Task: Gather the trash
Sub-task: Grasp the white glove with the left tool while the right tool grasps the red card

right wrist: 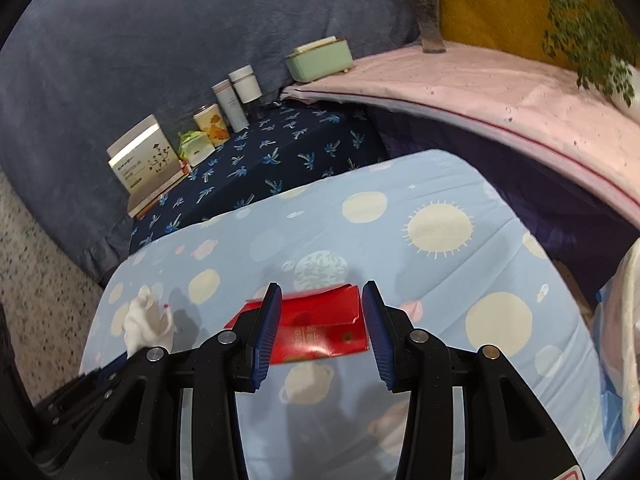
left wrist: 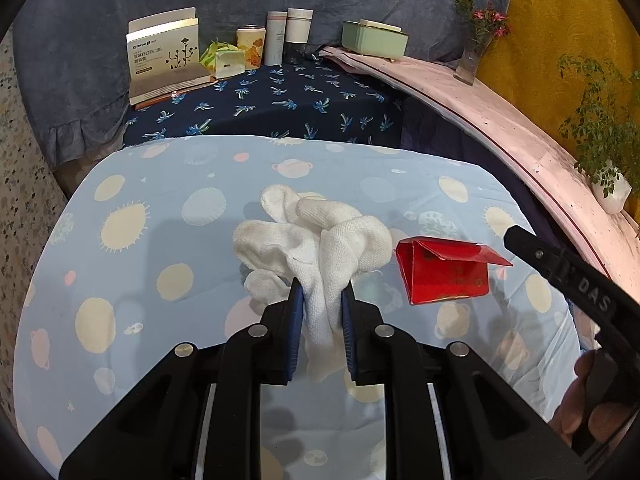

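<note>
A crumpled white cloth (left wrist: 316, 240) lies on the light blue planet-print cover (left wrist: 160, 208). My left gripper (left wrist: 322, 292) is shut on the near end of this cloth. A red paper box (left wrist: 444, 272), flaps open, lies just right of the cloth. In the right wrist view the same red box (right wrist: 320, 332) lies between the two blue pads of my right gripper (right wrist: 320, 292), which is open around it with gaps on both sides. The white cloth (right wrist: 146, 320) shows at the left there, above the left gripper's body.
At the back, on a dark palm-print cloth (left wrist: 280, 96), stand a white carton (left wrist: 164, 56), a green packet (left wrist: 222, 58), a tin (left wrist: 250, 46) and two tall bottles (left wrist: 288, 36). A mint box (left wrist: 374, 38), a vase (left wrist: 474, 48) and a plant (left wrist: 600, 140) sit on the pink ledge. A white bag (right wrist: 628, 340) hangs at the right.
</note>
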Motion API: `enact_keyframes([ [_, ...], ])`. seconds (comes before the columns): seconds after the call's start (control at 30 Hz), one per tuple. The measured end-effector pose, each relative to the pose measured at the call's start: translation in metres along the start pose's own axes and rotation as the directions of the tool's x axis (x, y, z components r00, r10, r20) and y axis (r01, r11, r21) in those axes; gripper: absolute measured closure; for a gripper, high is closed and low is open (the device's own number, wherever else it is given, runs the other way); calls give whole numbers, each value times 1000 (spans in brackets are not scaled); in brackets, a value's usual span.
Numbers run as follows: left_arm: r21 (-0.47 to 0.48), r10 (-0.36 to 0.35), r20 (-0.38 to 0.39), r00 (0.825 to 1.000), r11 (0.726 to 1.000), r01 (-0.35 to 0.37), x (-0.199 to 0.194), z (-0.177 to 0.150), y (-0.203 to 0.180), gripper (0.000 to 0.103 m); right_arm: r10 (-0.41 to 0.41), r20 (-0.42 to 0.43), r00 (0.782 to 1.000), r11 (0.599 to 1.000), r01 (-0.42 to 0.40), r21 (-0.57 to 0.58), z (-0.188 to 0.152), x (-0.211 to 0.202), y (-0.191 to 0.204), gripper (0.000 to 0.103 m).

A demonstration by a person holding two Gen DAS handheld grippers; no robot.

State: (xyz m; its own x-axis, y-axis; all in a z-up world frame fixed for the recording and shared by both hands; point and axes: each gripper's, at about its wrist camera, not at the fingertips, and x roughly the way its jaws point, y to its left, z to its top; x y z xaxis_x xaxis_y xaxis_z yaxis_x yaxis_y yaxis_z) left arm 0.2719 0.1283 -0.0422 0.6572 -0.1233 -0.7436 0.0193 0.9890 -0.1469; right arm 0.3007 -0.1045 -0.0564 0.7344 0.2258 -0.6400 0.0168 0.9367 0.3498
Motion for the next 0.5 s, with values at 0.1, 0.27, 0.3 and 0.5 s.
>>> enact_keyframes([
  [0.1,-1,-3,-6,1000,1000,3,4,-2,1,85,22,-51,998,999,-20,34,-5,19,-6,62],
  [0.27,4,-3,-23,1000,1000,3,11,-8,2,85,61,-89,994,997,-57,51,-19,29,-6,65],
  [0.3,3,-4,-27,1000,1000,4,13,-9,1,85,67,-93,993,997,-62,49,-21,30,-5,69],
  [0.5,11,-17,-41,999,1000,17,14,-15,-4,85,114,-129,985,993,-110,45,-31,30,0,81],
])
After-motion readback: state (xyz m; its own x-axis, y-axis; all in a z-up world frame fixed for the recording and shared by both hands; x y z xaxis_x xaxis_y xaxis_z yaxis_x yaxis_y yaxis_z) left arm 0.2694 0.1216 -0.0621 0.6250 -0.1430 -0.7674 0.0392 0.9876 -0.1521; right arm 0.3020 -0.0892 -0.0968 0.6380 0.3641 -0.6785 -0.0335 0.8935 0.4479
